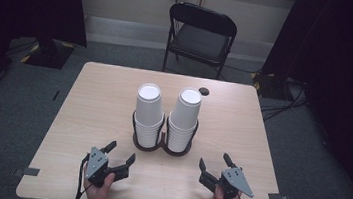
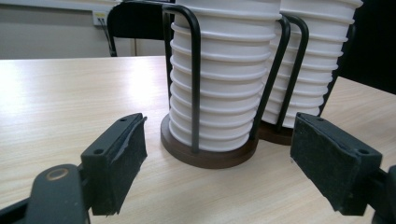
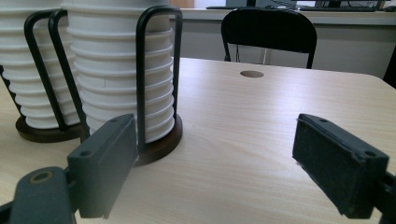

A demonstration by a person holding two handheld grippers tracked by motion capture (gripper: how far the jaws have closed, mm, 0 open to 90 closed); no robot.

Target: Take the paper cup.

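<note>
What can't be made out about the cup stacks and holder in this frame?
- Left cup stack: top cut off by the upper edge in the left gripper view.
- Right cup stack: top cut off likewise in the right gripper view.
- Exact cup count: rims too small in the high view.
- Holder: far side hidden behind the cups in the high view.
- Dark round spot on the table: too small to identify.

White ribbed cups point(image 1: 148, 114); dark brown holder point(image 1: 161, 145); pale wood-grain table point(image 1: 99, 100); black chair point(image 1: 200, 34).

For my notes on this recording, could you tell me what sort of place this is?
Probably an office or lab room set up for recording: a bare table, a folding chair, dark curtains and floor cables.
</note>
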